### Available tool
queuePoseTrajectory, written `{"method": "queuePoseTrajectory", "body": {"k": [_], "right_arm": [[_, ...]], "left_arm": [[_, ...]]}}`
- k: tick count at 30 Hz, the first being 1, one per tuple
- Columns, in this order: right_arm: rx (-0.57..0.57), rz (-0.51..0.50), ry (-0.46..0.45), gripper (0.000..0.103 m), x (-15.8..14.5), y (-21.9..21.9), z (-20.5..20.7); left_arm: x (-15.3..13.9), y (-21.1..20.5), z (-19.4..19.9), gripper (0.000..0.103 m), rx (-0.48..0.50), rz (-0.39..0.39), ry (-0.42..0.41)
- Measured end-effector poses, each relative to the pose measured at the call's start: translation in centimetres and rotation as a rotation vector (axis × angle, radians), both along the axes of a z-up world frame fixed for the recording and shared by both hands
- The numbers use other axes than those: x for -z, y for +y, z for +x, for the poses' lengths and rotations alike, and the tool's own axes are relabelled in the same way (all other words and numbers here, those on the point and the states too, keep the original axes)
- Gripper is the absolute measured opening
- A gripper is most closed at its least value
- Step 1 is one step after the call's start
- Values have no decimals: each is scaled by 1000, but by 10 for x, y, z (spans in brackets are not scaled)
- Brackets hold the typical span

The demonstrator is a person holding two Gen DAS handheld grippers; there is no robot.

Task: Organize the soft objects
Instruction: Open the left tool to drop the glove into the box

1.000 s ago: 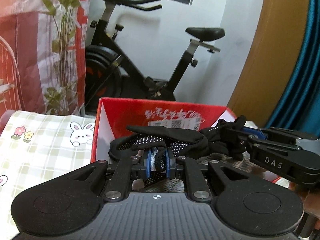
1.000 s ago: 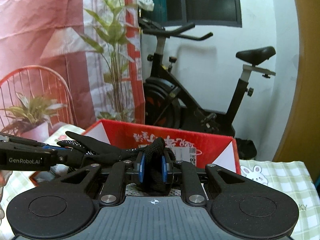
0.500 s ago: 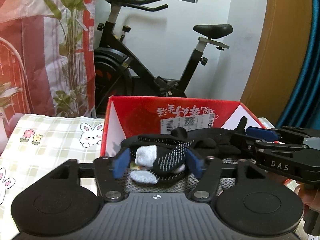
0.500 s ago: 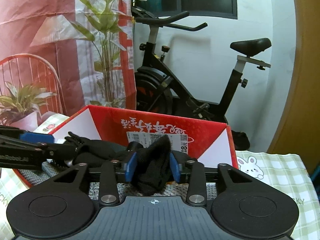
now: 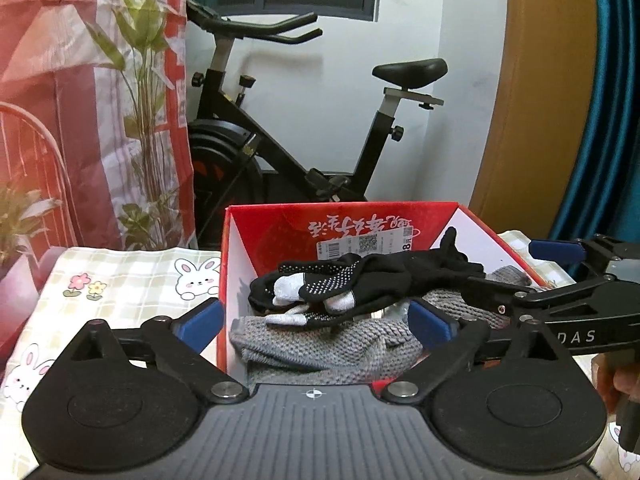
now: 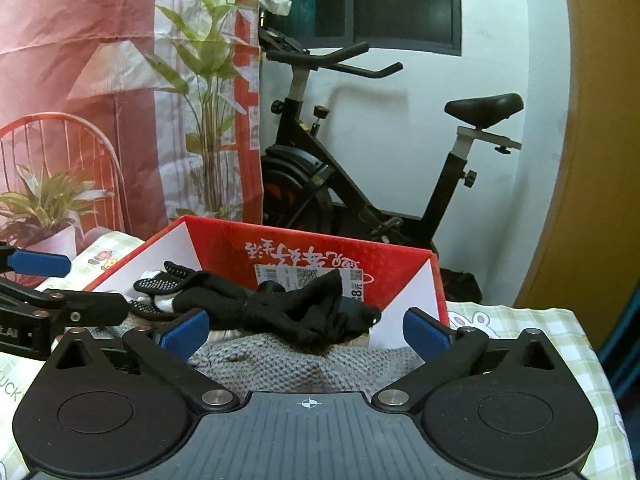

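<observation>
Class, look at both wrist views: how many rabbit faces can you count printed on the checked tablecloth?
4 in the left wrist view: one beside the red box at, one at the left edge, one bottom right; the right wrist view shows another. More may be hidden.

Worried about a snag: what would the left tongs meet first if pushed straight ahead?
Probably the black dotted glove lying on the grey knit inside the red box; depth is unclear.

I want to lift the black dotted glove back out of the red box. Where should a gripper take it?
Probably at the glove's bunched middle, coming down from above: it lies loose on top of the grey knit, and the red box walls block a sideways approach.
</observation>
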State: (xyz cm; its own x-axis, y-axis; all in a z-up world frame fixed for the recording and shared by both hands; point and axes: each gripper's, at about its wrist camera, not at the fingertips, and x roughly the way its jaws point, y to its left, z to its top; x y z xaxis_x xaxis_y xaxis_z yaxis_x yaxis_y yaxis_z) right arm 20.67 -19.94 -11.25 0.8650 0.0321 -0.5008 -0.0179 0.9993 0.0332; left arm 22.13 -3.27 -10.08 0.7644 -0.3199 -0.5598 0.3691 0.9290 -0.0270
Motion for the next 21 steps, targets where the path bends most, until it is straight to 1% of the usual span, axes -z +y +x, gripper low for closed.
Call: {"method": "queuePoseTrajectory", "body": {"k": [8, 14, 21], "right_arm": [[-4, 4, -2, 103, -4, 9, -29], [-6, 42, -22, 103, -5, 14, -56], [12, 54, -37, 103, 8, 17, -82]], "left_arm": [[-6, 12, -29, 101, -14, -10, -29], [-2, 21, -54, 101, 1, -32, -24], [7, 25, -74, 100, -2, -41, -37]]}}
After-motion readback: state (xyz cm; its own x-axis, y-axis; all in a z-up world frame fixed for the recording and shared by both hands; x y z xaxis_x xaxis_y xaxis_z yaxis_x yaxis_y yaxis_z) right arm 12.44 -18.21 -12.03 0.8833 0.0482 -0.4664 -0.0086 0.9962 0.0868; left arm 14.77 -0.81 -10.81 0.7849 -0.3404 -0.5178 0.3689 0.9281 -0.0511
